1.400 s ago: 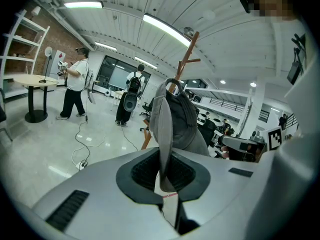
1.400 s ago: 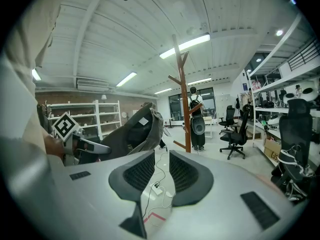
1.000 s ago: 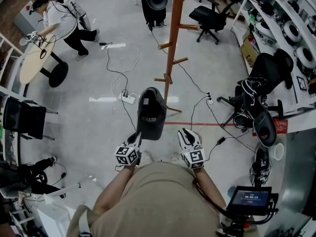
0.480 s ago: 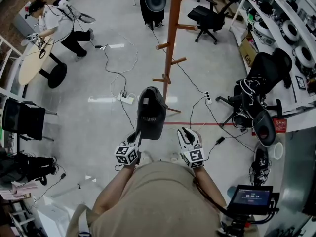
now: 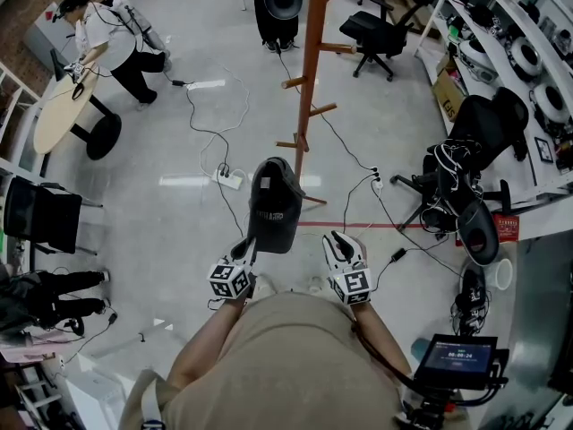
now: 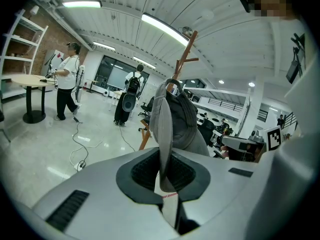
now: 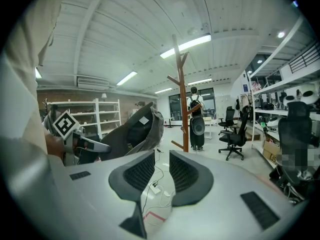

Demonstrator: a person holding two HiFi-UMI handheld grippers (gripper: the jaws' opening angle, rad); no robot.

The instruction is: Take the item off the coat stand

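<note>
A dark grey cap [image 5: 273,206] hangs from its brim in my left gripper [image 5: 250,247], held up in front of me and apart from the wooden coat stand [image 5: 312,70] beyond it. In the left gripper view the brim [image 6: 164,134] runs edge-on between the pads, and the gripper [image 6: 167,173] is shut on it. My right gripper [image 5: 335,240] is level with the left one, to the right of the cap. In the right gripper view the cap [image 7: 134,132] shows at the left, and the gripper [image 7: 161,173] stands open with only floor between its jaws.
Cables and a power strip [image 5: 232,179] lie on the floor near the stand's foot. Office chairs [image 5: 469,191] and shelving [image 5: 528,52] line the right side. A person [image 5: 109,43] stands at a round table [image 5: 63,106] far left. A black speaker [image 5: 279,5] stands behind the stand.
Both grippers and the cap stay where they were. The person at the round table has shifted a little, and legs at the lower left edge have moved.
</note>
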